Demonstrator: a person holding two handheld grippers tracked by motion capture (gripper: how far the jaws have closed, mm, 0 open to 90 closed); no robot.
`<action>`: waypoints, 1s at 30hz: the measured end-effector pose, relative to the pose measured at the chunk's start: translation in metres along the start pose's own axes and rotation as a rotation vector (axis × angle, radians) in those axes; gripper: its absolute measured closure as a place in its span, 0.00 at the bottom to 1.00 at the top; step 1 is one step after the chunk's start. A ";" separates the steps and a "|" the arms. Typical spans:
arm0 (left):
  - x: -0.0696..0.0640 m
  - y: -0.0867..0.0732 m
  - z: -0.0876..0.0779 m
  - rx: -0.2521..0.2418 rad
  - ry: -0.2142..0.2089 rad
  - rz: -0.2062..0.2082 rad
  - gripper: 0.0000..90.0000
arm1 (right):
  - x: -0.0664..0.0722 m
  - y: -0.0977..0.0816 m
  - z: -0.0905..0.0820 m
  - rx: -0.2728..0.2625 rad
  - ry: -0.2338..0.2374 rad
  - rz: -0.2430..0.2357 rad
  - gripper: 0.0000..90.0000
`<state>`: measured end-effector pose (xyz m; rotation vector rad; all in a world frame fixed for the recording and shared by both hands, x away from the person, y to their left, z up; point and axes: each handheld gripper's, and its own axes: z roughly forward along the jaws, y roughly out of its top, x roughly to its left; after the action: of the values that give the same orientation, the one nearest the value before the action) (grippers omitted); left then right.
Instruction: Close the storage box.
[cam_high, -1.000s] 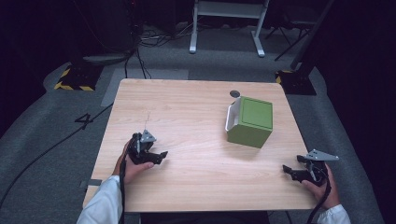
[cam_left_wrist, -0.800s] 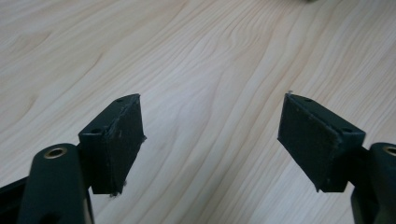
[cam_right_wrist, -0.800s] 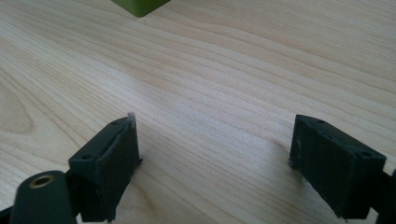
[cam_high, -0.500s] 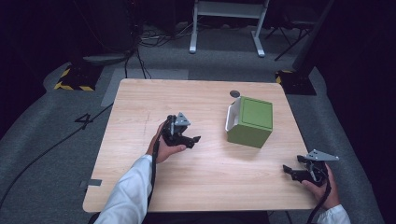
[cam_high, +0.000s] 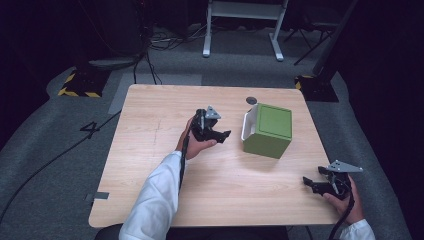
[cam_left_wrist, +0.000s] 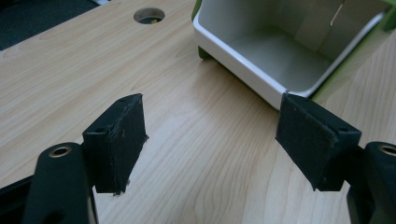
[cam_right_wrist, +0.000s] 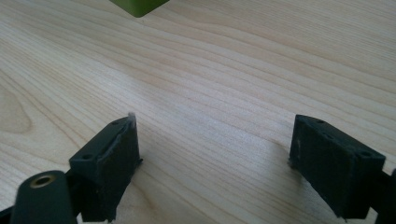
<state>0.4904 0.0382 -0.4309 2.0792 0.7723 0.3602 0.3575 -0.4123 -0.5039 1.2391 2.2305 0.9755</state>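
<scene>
Clearly the left gripper (cam_high: 223, 135) is the nearer one: the green box (cam_high: 268, 130) lies just right of its jaws, tipped on its side near the table's (cam_high: 150, 165) far right, white open mouth facing them. Both jaws gape, holding nothing. The right gripper (cam_high: 311, 183) waits, also agape and empty, at the near right edge.

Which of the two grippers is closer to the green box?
The left gripper: it hovers just beside the white open side of the green box, while the right gripper rests near the table's corner.
</scene>
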 end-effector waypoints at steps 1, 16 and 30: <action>-0.001 0.003 0.003 -0.001 -0.002 -0.007 0.27 | 0.000 0.000 0.000 0.000 0.000 0.000 0.17; -0.011 0.033 0.045 -0.014 -0.020 -0.010 0.27 | 0.000 0.000 0.000 -0.002 0.000 -0.003 0.18; -0.022 0.034 0.080 0.071 -0.016 0.021 0.34 | 0.001 0.000 0.000 -0.004 0.001 -0.007 0.19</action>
<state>0.5273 -0.0414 -0.4491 2.1551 0.7645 0.3314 0.3568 -0.4119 -0.5038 1.2282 2.2310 0.9774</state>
